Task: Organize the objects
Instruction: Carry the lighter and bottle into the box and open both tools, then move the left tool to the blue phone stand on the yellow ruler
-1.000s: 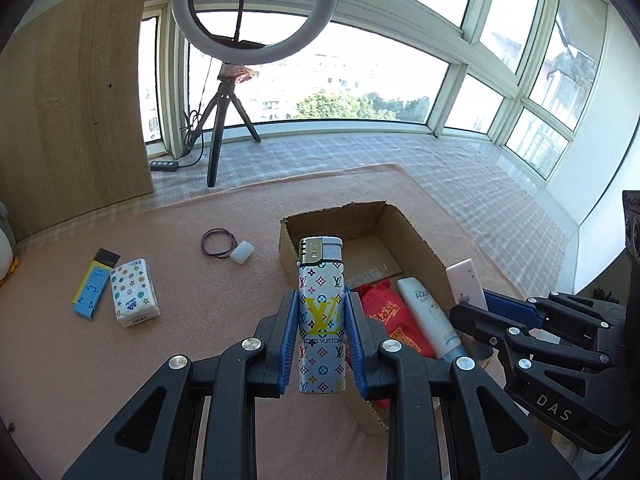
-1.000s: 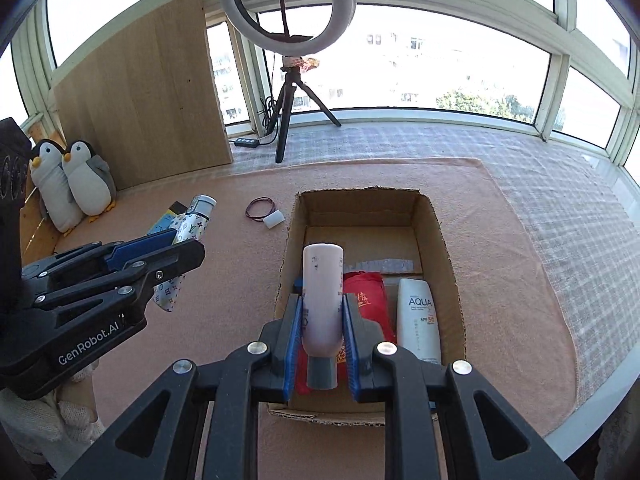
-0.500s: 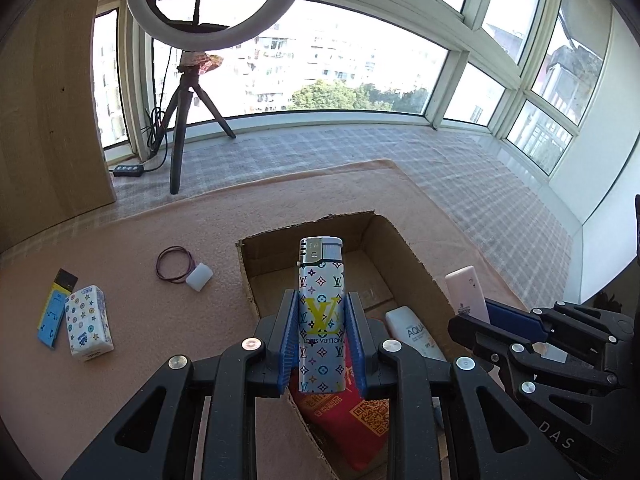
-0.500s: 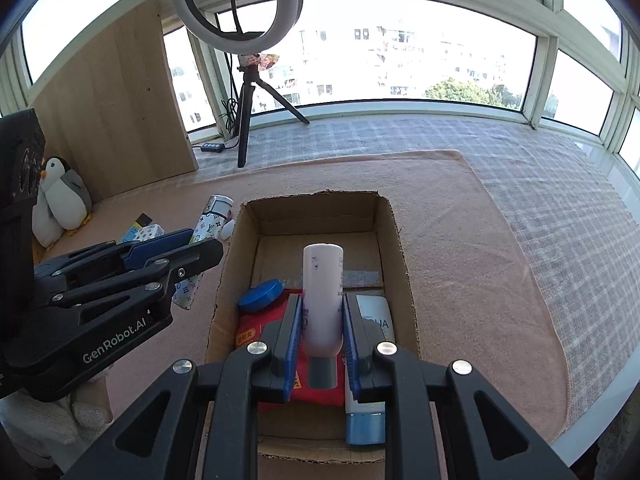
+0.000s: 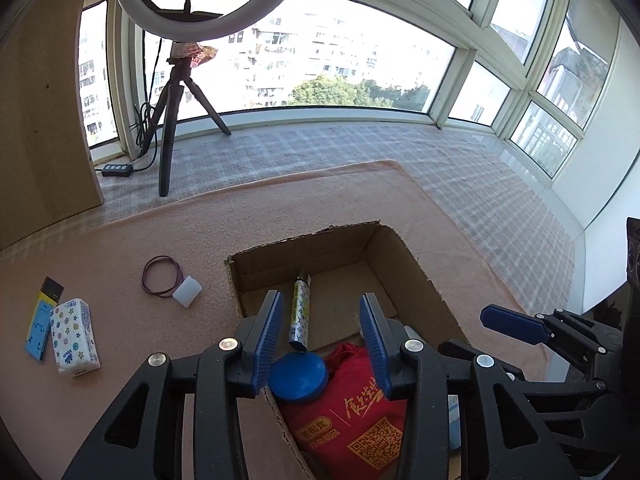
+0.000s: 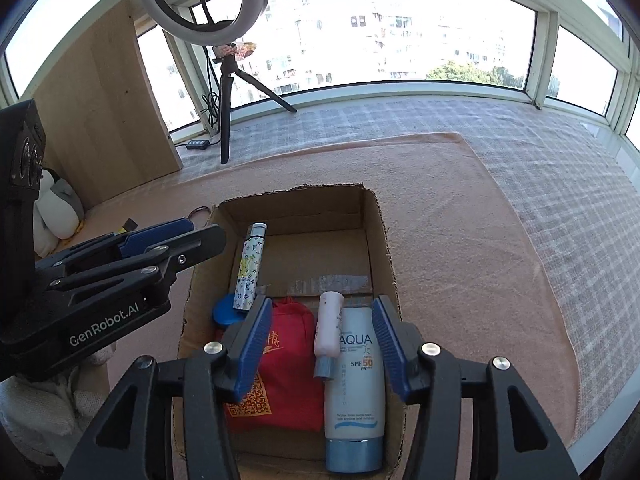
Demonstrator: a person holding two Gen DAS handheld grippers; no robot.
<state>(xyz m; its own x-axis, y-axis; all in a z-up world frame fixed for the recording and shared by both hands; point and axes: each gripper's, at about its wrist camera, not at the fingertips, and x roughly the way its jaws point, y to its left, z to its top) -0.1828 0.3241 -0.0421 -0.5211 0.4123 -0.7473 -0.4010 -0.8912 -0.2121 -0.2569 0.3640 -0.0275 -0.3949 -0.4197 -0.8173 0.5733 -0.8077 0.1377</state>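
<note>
An open cardboard box [image 6: 384,248] [image 5: 404,252] sits on the pink mat. Inside lie a patterned lighter [image 6: 249,268] [image 5: 300,312], a small pink tube [image 6: 328,332], a white AQUA sunscreen tube [image 6: 356,392], a red pouch [image 6: 288,364] [image 5: 352,412] and a blue round lid [image 6: 224,314] [image 5: 298,376]. My left gripper [image 5: 320,332] hovers over the box's left part, jaws opening, the lighter lying loose below them. My right gripper [image 6: 320,340] hangs over the near part, jaws opening, the pink tube dropped free between them onto the sunscreen.
On the mat left of the box lie a hair band [image 5: 160,280], a white eraser-like block [image 5: 187,291], a tissue pack [image 5: 74,334] and a blue-yellow card [image 5: 42,322]. A ring light tripod [image 5: 172,120], a wooden board [image 6: 104,112] and plush penguins [image 6: 56,212] stand behind.
Both grippers moved over the box and their jaws spread. The lighter left the left gripper and lies in the box; the pink tube left the right gripper and rests on the sunscreen tube.
</note>
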